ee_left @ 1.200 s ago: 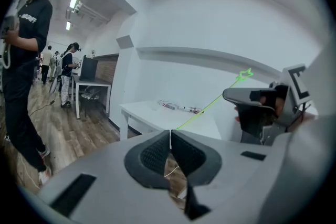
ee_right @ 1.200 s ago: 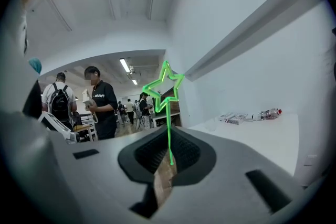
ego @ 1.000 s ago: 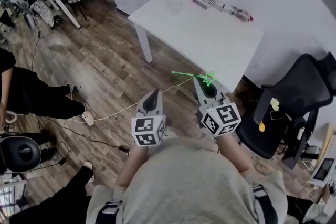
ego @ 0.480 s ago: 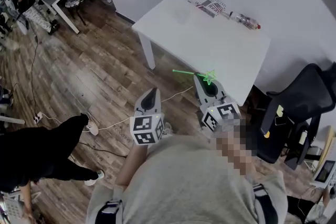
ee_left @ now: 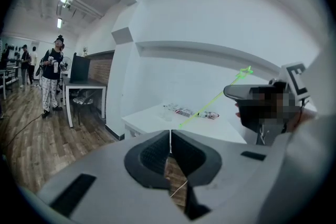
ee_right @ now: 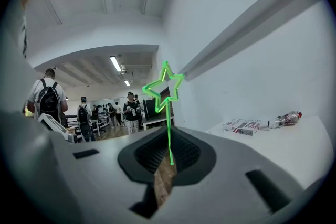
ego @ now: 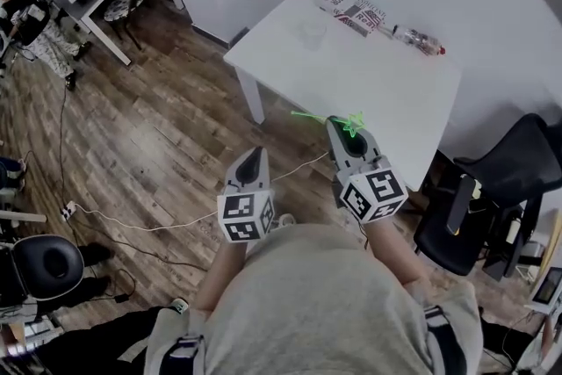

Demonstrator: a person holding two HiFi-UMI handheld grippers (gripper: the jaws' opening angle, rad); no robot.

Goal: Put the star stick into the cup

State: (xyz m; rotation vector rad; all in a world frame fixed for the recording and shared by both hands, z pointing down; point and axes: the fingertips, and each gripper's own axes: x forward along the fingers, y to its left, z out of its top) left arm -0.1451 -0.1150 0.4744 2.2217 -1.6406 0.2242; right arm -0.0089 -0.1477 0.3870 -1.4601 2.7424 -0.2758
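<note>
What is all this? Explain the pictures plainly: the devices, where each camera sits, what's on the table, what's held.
No robot here: a person holds a two-fingered gripper in each hand. One picture comes from a head camera looking down; the other two from cameras riding on each gripper. The left gripper has its fingers closed on nothing. The right gripper pinches a green star stick. Ahead, a white table carries a clear cup, a plastic bottle and a printed packet.
</note>
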